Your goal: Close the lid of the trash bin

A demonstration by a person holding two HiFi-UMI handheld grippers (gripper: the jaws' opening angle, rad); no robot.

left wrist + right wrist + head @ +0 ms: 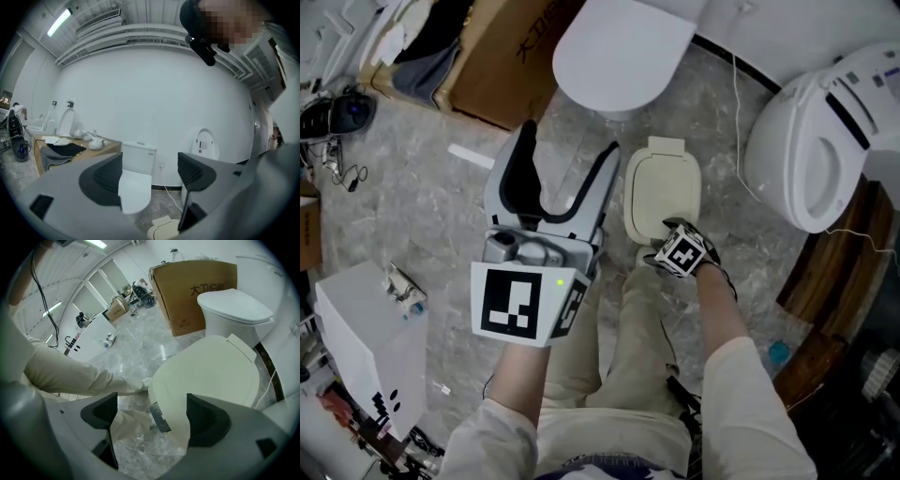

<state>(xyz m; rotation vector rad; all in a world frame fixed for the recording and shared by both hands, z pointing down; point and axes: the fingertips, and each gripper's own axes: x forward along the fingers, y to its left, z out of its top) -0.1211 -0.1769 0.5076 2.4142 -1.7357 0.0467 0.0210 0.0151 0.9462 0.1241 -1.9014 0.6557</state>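
A cream trash bin (662, 187) stands on the marble floor in front of my feet, and its lid (211, 373) lies down over the body. My right gripper (673, 234) hovers at the lid's near edge. It is open, and in the right gripper view (152, 417) the lid's front rim and a grey pedal (158, 416) sit between its jaws. My left gripper (567, 148) is raised high to the left of the bin, open and empty. The left gripper view (150, 174) faces the far wall, with the bin (164, 229) at the bottom.
A white toilet (614, 52) stands just behind the bin and another toilet (820, 141) at the right. A cardboard box (502, 66) is at the back left, a white box (370, 337) at the near left. A thin cable (739, 103) runs across the floor.
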